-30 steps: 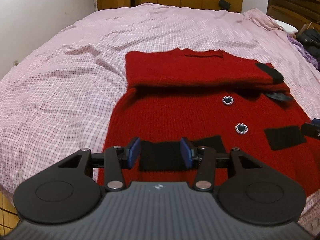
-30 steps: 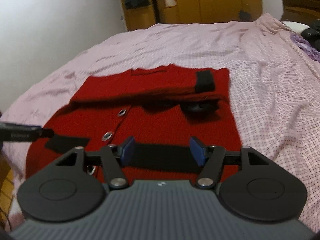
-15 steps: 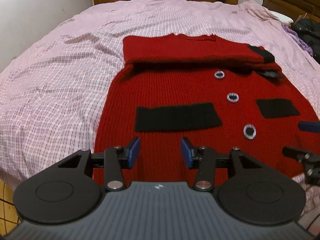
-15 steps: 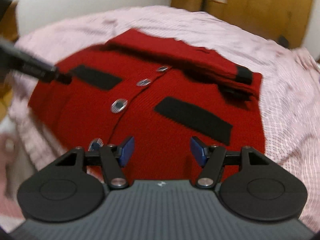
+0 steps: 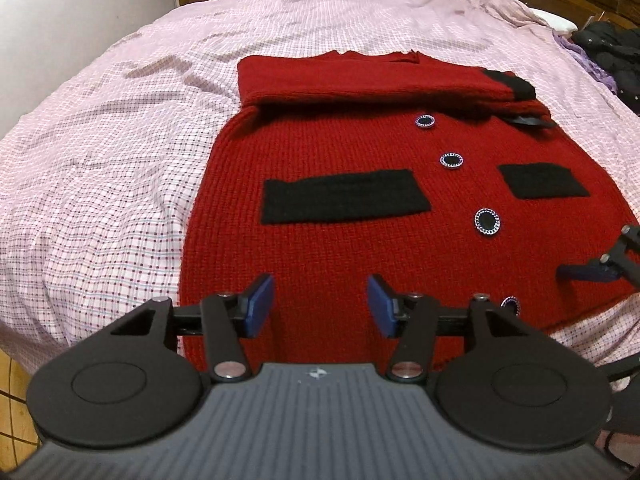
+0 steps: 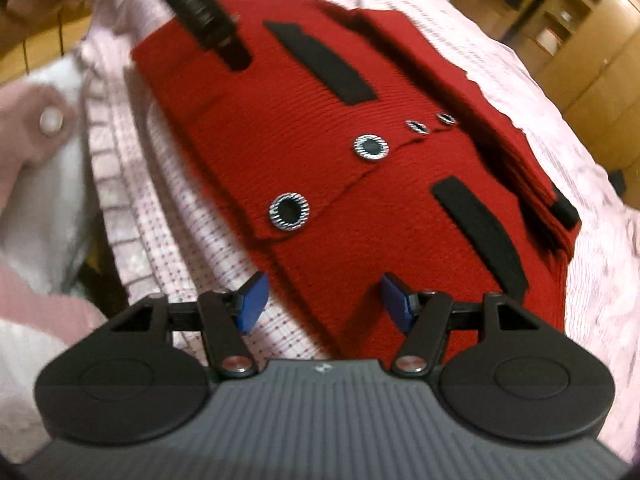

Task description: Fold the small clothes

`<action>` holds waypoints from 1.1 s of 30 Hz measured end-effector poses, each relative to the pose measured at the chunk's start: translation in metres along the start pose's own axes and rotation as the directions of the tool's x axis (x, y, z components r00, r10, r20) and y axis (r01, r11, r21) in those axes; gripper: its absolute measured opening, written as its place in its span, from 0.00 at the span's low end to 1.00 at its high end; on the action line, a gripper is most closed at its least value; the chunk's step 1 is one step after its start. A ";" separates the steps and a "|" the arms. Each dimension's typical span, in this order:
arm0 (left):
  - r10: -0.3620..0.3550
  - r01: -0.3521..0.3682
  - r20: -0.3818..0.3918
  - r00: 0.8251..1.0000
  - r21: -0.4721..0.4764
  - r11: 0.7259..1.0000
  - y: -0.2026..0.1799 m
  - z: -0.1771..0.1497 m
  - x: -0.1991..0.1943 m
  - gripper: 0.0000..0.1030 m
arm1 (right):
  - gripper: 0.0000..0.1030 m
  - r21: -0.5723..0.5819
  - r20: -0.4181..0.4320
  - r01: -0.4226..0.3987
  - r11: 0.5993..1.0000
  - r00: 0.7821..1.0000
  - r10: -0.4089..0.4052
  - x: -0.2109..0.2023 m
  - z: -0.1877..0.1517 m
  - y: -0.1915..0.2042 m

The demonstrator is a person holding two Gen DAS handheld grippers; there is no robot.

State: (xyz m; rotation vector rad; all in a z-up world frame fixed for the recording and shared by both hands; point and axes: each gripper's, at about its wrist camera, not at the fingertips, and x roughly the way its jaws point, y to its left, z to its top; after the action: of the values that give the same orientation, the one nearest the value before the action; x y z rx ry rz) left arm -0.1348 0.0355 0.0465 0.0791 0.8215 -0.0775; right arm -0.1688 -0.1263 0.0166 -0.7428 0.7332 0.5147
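Both grippers are pulling back toward the near hem of the red cardigan (image 5: 360,200), which is lying buttoned-side up on the checked bed (image 5: 100,160), sleeves already folded across its far end, long axis running away from the cameras. Left gripper (image 5: 321,306) is hovering over the hem's left half with fingers (image 5: 259,304) spread wide and empty, while the right gripper (image 6: 320,300), equally wide, is straddling the hem near the placket's lowest button (image 6: 289,211), where the bed's near edge is leaving little room behind.
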 end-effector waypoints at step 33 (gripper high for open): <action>-0.201 0.192 0.005 0.979 0.276 0.942 -0.042 -0.024 -0.023 0.80 | 0.70 0.276 0.156 0.201 0.940 0.956 -0.250 -0.024 0.004 -0.033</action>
State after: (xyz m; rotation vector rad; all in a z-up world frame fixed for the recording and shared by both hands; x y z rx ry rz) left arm -0.1721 -0.0027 0.0452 0.2565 0.7796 -0.3815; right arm -0.1617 -0.1485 0.0505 -0.5179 0.5160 0.2683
